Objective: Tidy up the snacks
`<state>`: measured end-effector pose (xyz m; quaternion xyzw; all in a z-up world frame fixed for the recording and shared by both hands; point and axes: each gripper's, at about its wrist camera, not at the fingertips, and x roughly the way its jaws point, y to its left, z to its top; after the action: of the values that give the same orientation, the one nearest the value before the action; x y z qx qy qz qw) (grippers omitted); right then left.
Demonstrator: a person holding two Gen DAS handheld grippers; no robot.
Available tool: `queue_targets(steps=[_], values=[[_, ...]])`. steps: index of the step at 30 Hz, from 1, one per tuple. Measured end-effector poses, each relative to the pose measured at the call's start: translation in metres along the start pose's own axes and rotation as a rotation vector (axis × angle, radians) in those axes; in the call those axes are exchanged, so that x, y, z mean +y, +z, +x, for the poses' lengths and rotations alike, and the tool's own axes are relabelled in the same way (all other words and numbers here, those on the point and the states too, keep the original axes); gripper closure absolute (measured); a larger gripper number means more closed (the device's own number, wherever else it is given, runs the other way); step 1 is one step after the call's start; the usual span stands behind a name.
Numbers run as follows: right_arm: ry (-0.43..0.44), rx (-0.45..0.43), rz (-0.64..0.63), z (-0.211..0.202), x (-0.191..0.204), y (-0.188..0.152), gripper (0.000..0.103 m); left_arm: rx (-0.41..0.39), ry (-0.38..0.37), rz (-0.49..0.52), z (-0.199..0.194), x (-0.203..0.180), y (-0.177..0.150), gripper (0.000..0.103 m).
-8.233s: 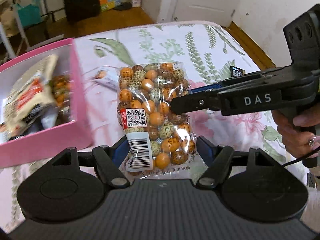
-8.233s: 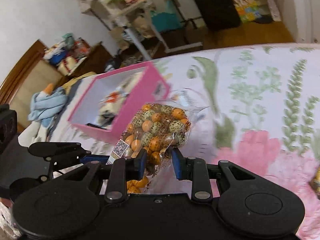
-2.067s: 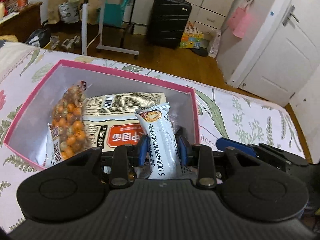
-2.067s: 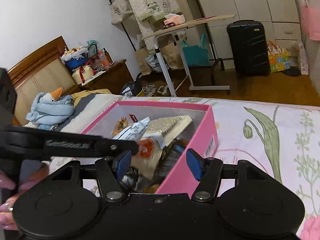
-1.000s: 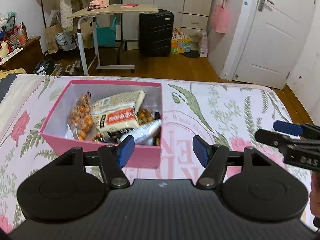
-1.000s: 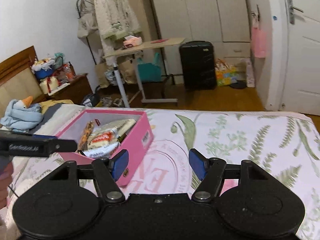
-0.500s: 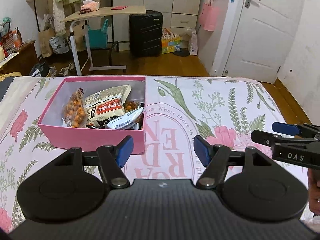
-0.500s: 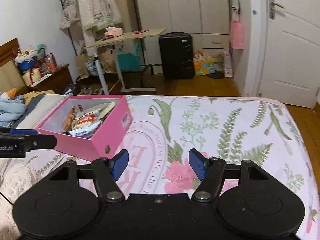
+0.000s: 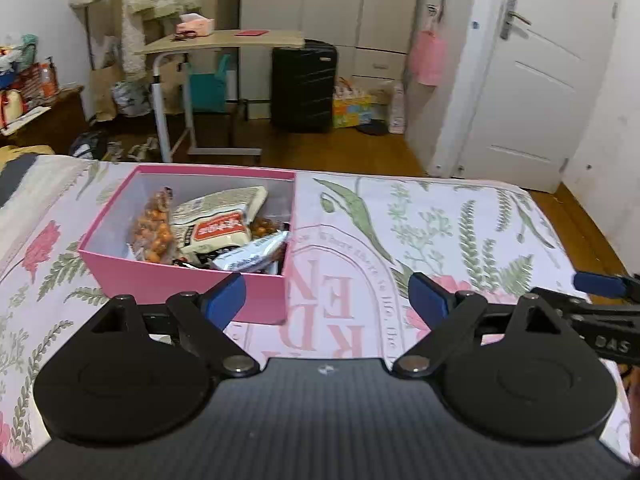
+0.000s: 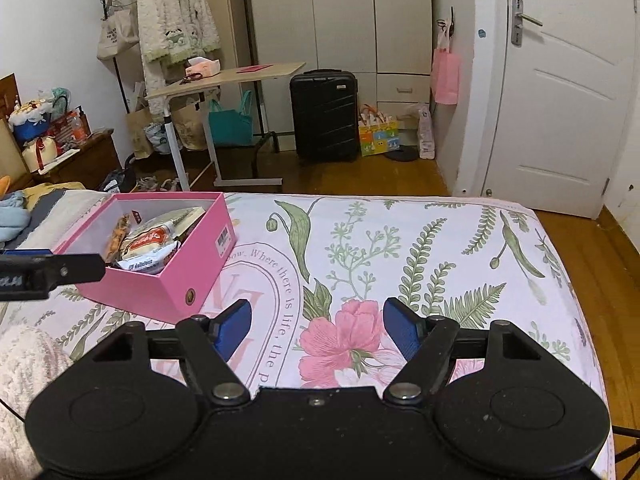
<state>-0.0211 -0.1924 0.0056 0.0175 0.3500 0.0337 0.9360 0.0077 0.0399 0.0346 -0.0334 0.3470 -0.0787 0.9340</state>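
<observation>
A pink box (image 9: pixel 188 276) (image 10: pixel 176 280) sits on the floral bedspread, left of centre. It holds a clear bag of orange and speckled candy balls (image 9: pixel 154 228), a cream packet with a red label (image 9: pixel 218 226) (image 10: pixel 148 242) and a silver-white bar wrapper (image 9: pixel 256 254). My left gripper (image 9: pixel 326 300) is open and empty, hovering just in front of the box's near right corner. My right gripper (image 10: pixel 318 326) is open and empty over the pink flower print, right of the box. Each gripper's finger shows at the other view's edge.
The bedspread (image 10: pixel 400 248) stretches right to the bed's edge. Beyond the foot of the bed stand a rolling side table (image 10: pixel 224 80), a black suitcase (image 10: pixel 324 114) and a white door (image 10: pixel 560 100). A wooden floor lies past the bed.
Earlier the candy bag, then the bar wrapper, went into the box. Both grippers have since opened and drawn back from the box; the views have risen and levelled.
</observation>
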Motion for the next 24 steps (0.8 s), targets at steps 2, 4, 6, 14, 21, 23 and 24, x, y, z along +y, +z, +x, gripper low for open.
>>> queue_targets(steps=[2, 4, 6, 14, 21, 23, 24], values=[[-0.006, -0.004, -0.003, 0.001, 0.001, 0.000, 0.026, 0.002, 0.008, 0.004, 0.003, 0.001, 0.000, 0.012], [-0.007, -0.001, -0.007, 0.001, 0.003, 0.000, 0.021, 0.000, 0.013, -0.004, 0.006, 0.002, -0.001, 0.009], [-0.008, 0.006, 0.008, 0.003, 0.002, 0.000, 0.012, -0.002, 0.021, -0.002, 0.007, 0.002, -0.002, 0.009], [-0.068, 0.034, 0.041, 0.008, 0.000, -0.002, 0.012, -0.019, 0.032, 0.014, 0.010, 0.003, -0.005, 0.009], [-0.089, 0.003, -0.019, 0.005, 0.014, -0.008, 0.012, -0.065, 0.054, 0.042, 0.014, 0.000, -0.006, 0.009], [-0.081, -0.002, 0.001, 0.006, 0.013, -0.009, 0.012, -0.064, 0.079, 0.053, 0.016, -0.001, -0.007, 0.009], [-0.073, -0.001, 0.014, 0.006, 0.012, -0.009, 0.012, -0.059, 0.087, 0.059, 0.018, -0.002, -0.008, 0.009]])
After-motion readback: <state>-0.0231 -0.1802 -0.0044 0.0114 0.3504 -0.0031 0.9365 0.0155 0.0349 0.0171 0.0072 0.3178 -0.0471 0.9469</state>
